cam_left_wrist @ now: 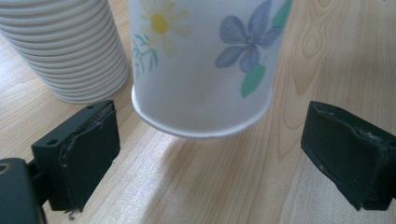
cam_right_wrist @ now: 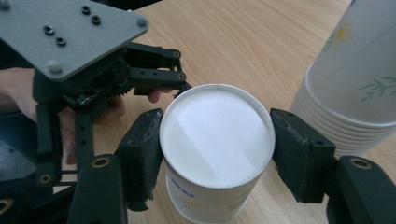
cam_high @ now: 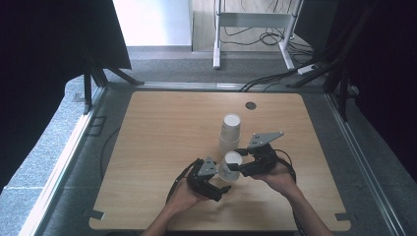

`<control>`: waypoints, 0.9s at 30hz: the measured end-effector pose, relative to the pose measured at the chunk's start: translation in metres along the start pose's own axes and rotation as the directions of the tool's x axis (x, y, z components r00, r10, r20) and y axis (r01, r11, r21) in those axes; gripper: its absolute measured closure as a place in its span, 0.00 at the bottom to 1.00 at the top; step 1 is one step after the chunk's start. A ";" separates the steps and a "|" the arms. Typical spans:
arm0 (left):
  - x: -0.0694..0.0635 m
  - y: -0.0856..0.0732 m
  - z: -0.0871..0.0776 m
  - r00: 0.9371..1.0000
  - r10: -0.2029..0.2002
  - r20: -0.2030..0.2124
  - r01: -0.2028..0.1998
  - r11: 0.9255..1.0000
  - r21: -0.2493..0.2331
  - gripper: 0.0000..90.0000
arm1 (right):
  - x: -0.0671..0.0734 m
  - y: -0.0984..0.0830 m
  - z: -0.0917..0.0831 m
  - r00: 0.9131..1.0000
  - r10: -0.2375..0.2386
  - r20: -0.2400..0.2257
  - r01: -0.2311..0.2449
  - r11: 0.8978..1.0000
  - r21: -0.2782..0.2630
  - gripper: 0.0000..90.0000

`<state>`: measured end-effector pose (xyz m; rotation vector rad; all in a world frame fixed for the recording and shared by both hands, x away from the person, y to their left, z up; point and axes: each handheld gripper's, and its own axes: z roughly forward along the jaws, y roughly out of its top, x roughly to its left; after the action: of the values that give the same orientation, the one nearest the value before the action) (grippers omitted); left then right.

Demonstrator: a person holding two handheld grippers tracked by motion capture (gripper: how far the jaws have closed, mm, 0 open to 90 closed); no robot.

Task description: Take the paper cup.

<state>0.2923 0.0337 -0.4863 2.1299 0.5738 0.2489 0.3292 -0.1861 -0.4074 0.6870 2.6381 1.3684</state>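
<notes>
Now, mid-frame | my right gripper (cam_right_wrist: 217,154) pinches an upturned flowered paper cup (cam_right_wrist: 217,140) | left gripper (cam_left_wrist: 210,154) spread wide below it | cup stack (cam_high: 230,132) just behind.

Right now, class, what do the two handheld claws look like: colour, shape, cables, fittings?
Both claws, left claw and right claw, are black linkage frames with two blocky, worn padded jaws. Each carries a grey three-cornered plate with dark screws. Black cables trail toward the person. Forearms are bare, no sleeves seen.
</notes>
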 end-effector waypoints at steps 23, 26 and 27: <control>0.003 -0.006 0.004 0.999 -0.008 0.040 0.010 0.999 -0.053 0.22 | 0.007 0.001 0.005 0.997 -0.001 -0.072 0.000 1.000 -0.017 0.42; 0.003 -0.006 0.003 0.999 -0.005 0.036 0.007 0.999 -0.052 0.28 | 0.007 0.001 0.005 0.997 -0.002 -0.072 0.001 1.000 -0.017 0.42; 0.003 -0.006 0.003 0.999 -0.003 0.036 0.005 0.999 -0.049 0.30 | 0.006 0.001 0.005 0.997 -0.005 -0.072 0.004 1.000 -0.016 0.41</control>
<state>0.2946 0.0361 -0.4926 2.0817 0.5459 0.2204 0.3256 -0.1792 -0.4089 0.6410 2.6789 1.4384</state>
